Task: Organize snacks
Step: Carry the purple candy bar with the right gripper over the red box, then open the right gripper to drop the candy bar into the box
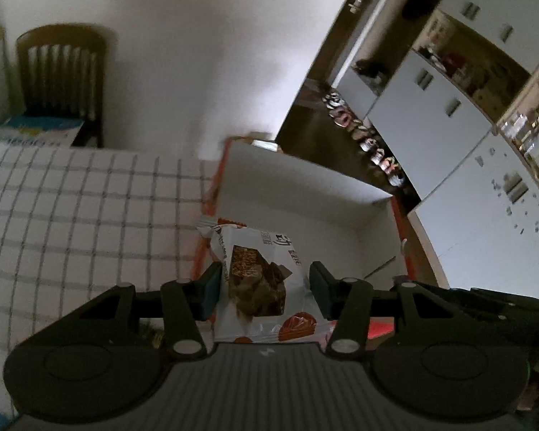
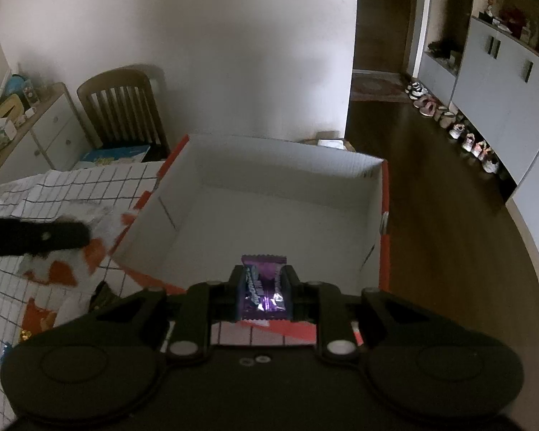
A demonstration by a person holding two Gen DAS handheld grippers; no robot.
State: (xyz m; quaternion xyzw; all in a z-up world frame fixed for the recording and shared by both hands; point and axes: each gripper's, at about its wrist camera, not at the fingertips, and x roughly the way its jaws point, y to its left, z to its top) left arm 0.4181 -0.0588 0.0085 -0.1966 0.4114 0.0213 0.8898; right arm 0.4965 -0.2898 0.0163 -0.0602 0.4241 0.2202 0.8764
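Because both snacks are meant for the same place, I carry one in each hand toward the box (image 2: 287, 194), a white-walled carton with orange-red outer sides that sits open-topped on the counter (image 1: 72, 197) with its checked cloth. My left hand-held gripper (image 1: 266, 287) pinches a white chocolate-bar packet (image 1: 258, 280) across its width, so its jaws stand partly apart around the packet, whose sealed end sticks out forward past the pads. I hold it that way so the printed face stays flat and the packet can drop cleanly once the pads let go. Seen from the left wrist, the packet hangs over the box's near-left corner, not yet clearly inside the walls.

My right hand-held gripper (image 2: 264, 287) is pressed nearly together on a small purple candy wrapper (image 2: 264, 283), gripped along its narrow sides because it is slim. It hangs above the box's near edge, with the bare white floor of the box just ahead. The right wrist view also catches one dark arm of my left tool at the left edge, over the cloth beside the box.

More wrappers (image 2: 46, 309) lie loose on the cloth to the left, waiting their turn, I judge.
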